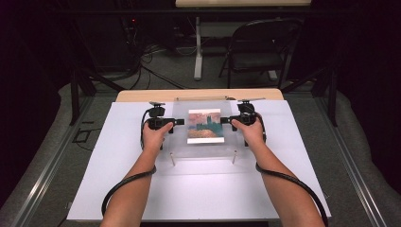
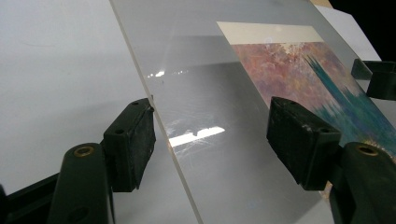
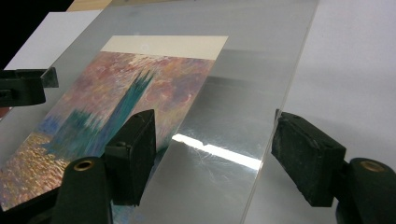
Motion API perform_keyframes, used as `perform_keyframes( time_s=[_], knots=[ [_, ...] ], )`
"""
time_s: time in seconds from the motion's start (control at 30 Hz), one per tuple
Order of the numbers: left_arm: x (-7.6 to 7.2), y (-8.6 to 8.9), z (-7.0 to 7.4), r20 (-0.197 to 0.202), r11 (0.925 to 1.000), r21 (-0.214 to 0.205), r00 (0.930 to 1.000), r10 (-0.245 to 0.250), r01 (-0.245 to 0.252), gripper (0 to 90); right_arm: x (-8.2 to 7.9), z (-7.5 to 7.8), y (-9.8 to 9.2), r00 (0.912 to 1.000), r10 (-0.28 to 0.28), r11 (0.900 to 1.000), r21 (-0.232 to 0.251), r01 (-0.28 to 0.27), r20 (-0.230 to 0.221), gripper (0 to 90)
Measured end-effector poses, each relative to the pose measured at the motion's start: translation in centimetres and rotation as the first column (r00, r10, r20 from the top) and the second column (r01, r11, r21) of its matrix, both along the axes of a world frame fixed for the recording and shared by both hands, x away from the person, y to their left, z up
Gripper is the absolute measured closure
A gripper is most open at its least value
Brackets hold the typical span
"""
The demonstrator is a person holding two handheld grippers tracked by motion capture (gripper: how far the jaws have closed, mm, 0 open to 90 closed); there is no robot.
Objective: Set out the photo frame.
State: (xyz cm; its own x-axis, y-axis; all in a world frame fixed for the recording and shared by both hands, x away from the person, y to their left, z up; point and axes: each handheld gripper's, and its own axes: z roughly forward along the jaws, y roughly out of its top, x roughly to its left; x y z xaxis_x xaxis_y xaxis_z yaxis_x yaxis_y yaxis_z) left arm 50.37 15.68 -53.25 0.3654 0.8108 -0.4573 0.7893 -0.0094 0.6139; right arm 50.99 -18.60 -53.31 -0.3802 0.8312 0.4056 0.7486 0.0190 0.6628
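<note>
A white tabletop (image 1: 142,189) fills the lower half of the high view, with a strip of bare wood (image 1: 142,96) along its far edge. Beyond it stand a dark folding chair (image 1: 260,47) and a white table leg (image 1: 198,47) on grey carpet.

A clear acrylic sheet (image 1: 203,149) lies at the middle of the tabletop, raised on short metal standoff posts (image 1: 172,159) at its near corners. Under or inside it sits a painted print (image 1: 205,126) showing a teal tower against a pink and orange sky, with a cream band along its far edge.

The person's two forearms come in from the bottom edge, a black cable looping from each. The left gripper (image 1: 177,122) is at the sheet's left edge and the right gripper (image 1: 223,120) at its right edge, facing one another.

In the left gripper view, the left gripper (image 2: 211,135) has its jaws apart, one on each side of the sheet's edge (image 2: 159,121), not closed on it. In the right gripper view, the right gripper (image 3: 214,151) stands likewise, jaws apart astride the opposite edge (image 3: 275,116).
</note>
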Motion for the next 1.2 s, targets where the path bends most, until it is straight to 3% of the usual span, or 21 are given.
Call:
perform_keyframes(
  time_s=[0.27,0.7,1.2],
  knots=[
    [-0.4,0.1,0.7,0.031,1.0,0.006,0.9995,0.007,-0.007,34.9,-0.5,0.8,0.2,0.9991,0.003,0.9999,-0.012,-0.003,0.042,30.6],
    [-1.6,0.5,2.2,0.07,0.9996,-0.019,0.9973,0.024,-0.023,43.5,-1.8,2.1,0.0,0.9933,0.014,0.9997,-0.023,-0.011,0.114,33.1],
    [-3.2,0.8,4.6,0.12,0.9999,0.015,0.9927,-0.004,0.002,49.0,-3.6,4.2,-0.1,0.9816,0.044,0.9975,-0.062,-0.033,0.186,37.0]
  ],
)
